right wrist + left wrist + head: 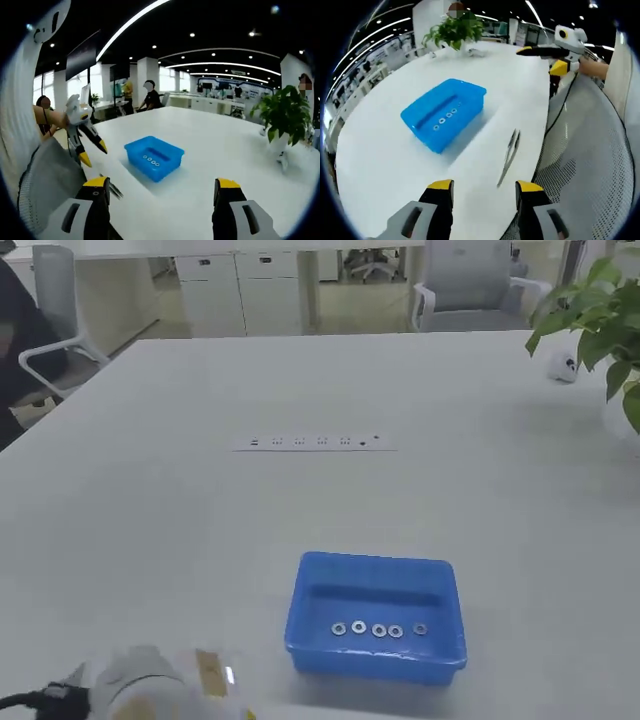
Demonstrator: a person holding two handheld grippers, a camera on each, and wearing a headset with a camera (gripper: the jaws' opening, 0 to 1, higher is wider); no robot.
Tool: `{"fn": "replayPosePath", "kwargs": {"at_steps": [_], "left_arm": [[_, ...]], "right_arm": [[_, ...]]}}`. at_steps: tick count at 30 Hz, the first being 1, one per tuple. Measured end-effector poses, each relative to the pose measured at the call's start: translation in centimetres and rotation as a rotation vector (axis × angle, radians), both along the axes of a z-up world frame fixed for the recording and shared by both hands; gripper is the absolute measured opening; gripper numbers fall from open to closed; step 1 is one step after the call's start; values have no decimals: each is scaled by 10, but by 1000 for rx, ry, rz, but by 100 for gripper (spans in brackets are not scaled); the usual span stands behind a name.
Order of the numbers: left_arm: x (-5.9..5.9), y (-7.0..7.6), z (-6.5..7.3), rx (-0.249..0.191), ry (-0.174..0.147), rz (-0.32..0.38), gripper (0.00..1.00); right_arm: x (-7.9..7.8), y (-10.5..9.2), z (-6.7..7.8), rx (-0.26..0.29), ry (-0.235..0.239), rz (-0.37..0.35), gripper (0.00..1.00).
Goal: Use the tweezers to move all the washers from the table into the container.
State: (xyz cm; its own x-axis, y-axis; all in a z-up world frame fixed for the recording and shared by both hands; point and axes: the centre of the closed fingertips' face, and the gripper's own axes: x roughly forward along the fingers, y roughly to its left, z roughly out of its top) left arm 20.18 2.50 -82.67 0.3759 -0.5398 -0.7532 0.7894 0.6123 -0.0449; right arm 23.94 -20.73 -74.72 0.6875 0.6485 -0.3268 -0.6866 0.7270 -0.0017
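Head view: a tool (pixel 150 685) sits blurred at the bottom edge and is cut off by it. I can't tell which side it is or how its jaws stand. The washers (pixel 378 629) in the container (pixel 370 660) are tiny specks, and in the right gripper view I can't count them. There the tweezers (pixel 114 189) are half hidden behind one jaw of my right tool (pixel 162 185). The plant (pixel 600 320) is cut by the head view's right edge.
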Motion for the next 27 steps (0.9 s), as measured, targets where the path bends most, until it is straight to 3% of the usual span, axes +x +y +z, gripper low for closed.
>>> {"fn": "replayPosePath", "kwargs": {"at_steps": [4, 7, 9, 12, 14, 17, 19, 20, 21, 22, 24, 27], "left_arm": [[15, 10, 37, -218, -147, 232, 62], [25, 22, 70, -345, -312, 388, 74], [28, 26, 86, -392, -404, 438, 83], [28, 29, 97, -399, -495, 460, 96], [28, 26, 105, -431, -555, 458, 99], [30, 24, 113, -506, -601, 515, 99], [31, 24, 113, -492, -601, 501, 99], [32, 26, 116, -486, -618, 508, 99], [32, 27, 118, -489, -642, 510, 99], [32, 26, 121, -513, -646, 506, 99], [34, 26, 121, -523, -637, 524, 99], [35, 18, 127, -497, -640, 534, 99]], "right_arm": [[8, -8, 24, 64, -111, -54, 96], [13, -13, 44, 134, -192, -101, 99], [15, -17, 51, 156, -218, -128, 99], [17, -22, 50, 161, -223, -155, 99], [18, -27, 47, 170, -205, -182, 99], [19, -28, 46, 162, -213, -193, 99], [20, -30, 46, 140, -235, -198, 99], [21, -32, 46, 129, -242, -209, 99], [22, -34, 45, 120, -248, -220, 99], [23, -37, 45, 113, -249, -232, 99], [25, -42, 45, 128, -247, -250, 99], [26, -47, 45, 152, -237, -275, 99]]}}
